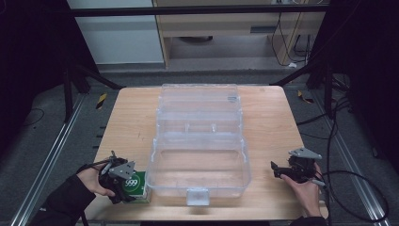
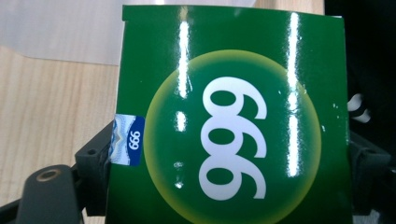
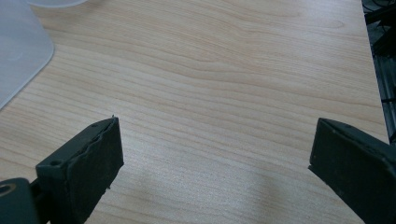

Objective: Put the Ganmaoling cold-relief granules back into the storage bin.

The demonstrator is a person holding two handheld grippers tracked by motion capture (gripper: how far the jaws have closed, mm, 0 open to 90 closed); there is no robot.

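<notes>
Wooden table (image 1: 273,117), green box (image 2: 233,116) between left hand-held gripper (image 2: 229,154) jaws

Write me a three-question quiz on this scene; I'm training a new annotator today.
1. True or false: the right gripper holds something.
2. What number is printed on the green box between the left gripper's jaws?
3. The clear plastic case on the table is: A) open, B) closed, C) upside down.

Key: 1. False; its jaws stand apart over bare wood. 2. 999. 3. A.
</notes>
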